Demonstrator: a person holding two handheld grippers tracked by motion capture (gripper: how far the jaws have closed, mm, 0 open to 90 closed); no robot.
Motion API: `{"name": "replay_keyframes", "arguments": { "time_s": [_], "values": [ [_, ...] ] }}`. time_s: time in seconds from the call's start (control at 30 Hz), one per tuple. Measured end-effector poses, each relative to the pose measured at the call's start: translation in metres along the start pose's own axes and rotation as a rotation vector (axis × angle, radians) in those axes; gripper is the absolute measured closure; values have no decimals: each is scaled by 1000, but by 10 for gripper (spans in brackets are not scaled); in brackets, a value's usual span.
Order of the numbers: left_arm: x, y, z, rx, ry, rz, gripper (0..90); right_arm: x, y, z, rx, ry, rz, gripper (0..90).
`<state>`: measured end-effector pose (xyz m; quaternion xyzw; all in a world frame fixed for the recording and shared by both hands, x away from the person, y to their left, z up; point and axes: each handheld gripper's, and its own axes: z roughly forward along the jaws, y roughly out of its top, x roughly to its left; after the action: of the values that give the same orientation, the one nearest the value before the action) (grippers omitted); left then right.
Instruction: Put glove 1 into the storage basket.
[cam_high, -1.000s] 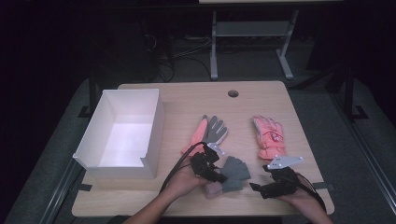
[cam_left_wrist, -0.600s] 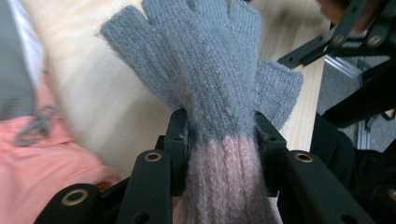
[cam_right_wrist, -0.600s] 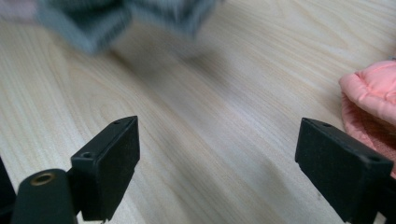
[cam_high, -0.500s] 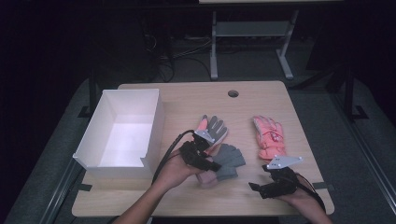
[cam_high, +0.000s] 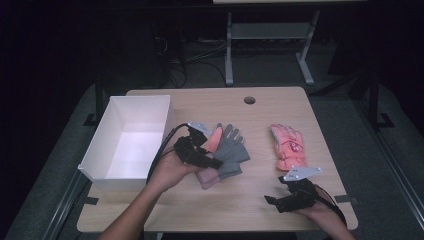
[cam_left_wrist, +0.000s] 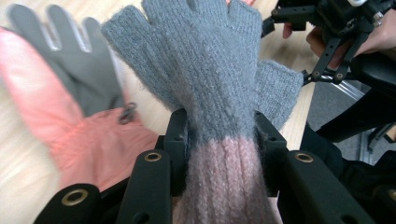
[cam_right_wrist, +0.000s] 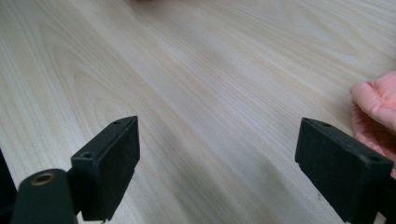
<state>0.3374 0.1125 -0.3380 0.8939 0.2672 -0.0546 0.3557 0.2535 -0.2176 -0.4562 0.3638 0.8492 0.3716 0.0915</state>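
- Overhead, high view: white box (cam_high: 131, 142) sits at the table's (cam_high: 250, 210) left edge; its inside shows bare white walls and floor. Left gripper (cam_high: 209, 161), raised just right of the box, clamps the knit glove (cam_high: 227, 159) at the cuff, its grey part fanned out toward the far side. Under it lies a pink-and-grey glove (cam_high: 216, 137); a pink glove (cam_high: 288, 147) lies well apart to the right. Right gripper (cam_high: 272, 201) rests low near the table's near edge, forearm entering from below.
- Left gripper view: both jaws press the knit glove (cam_left_wrist: 219, 93) where grey meets pink ribbing; glove hangs clear of the wood.
- Right gripper view: jaws stand wide apart with nothing between them, over bare wood; pink glove (cam_right_wrist: 378, 105) at right edge.
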Motion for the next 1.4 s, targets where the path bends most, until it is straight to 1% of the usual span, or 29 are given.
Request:
{"name": "replay_keyframes", "arguments": {
  "time_s": [0.1, 0.23, 0.27, 0.37, 0.6, 0.67, 0.8, 0.87, 0.9, 0.93, 1.03, 1.1, 1.13, 1.2, 1.27, 1.3, 1.4],
  "values": [
    [4, 2, -11, -6, 5, -5, 647, -1, 0, 0, 1, 0, 1, 136],
    [8, 5, -26, -19, 28, -10, 647, -1, -1, 0, 0, 3, 4, 136],
    [9, 5, -29, -28, 33, -19, 647, -1, -1, 0, 0, 3, 4, 135],
    [14, 6, -41, -35, 48, -27, 646, -1, 0, 0, -8, 8, -1, 135],
    [25, 4, -62, -49, 102, -58, 646, 0, 0, 0, -7, 9, 1, 136],
    [28, 3, -70, -50, 118, -60, 646, 0, 0, 0, -10, 10, -1, 136],
    [36, -2, -83, -65, 146, -81, 645, 0, 0, 1, -9, 10, 4, 136],
    [40, -5, -90, -73, 160, -97, 646, 0, 0, 1, -7, 9, -1, 136],
    [40, -5, -90, -73, 160, -97, 645, 1, 0, 1, -7, 10, -2, 135],
    [44, -9, -97, -82, 173, -112, 646, 1, 0, 1, -7, 12, -3, 136],
    [50, -14, -108, -91, 199, -130, 646, 1, 0, 2, -12, 13, -5, 136],
    [54, -18, -115, -104, 224, -143, 646, 1, 0, 3, -7, 11, -2, 135],
    [56, -20, -119, -101, 233, -146, 646, 1, 0, 3, -6, 13, -3, 136],
    [62, -24, -126, -123, 250, -171, 646, 1, 0, 3, -3, 15, -9, 135],
    [68, -29, -132, -132, 273, -187, 645, 2, 0, 3, -2, 15, -6, 135],
    [71, -32, -135, -137, 279, -197, 646, 2, 0, 4, -4, 15, -9, 136],
    [82, -42, -142, -152, 313, -232, 646, 1, 0, 3, -3, 16, -6, 136]
  ]
}}
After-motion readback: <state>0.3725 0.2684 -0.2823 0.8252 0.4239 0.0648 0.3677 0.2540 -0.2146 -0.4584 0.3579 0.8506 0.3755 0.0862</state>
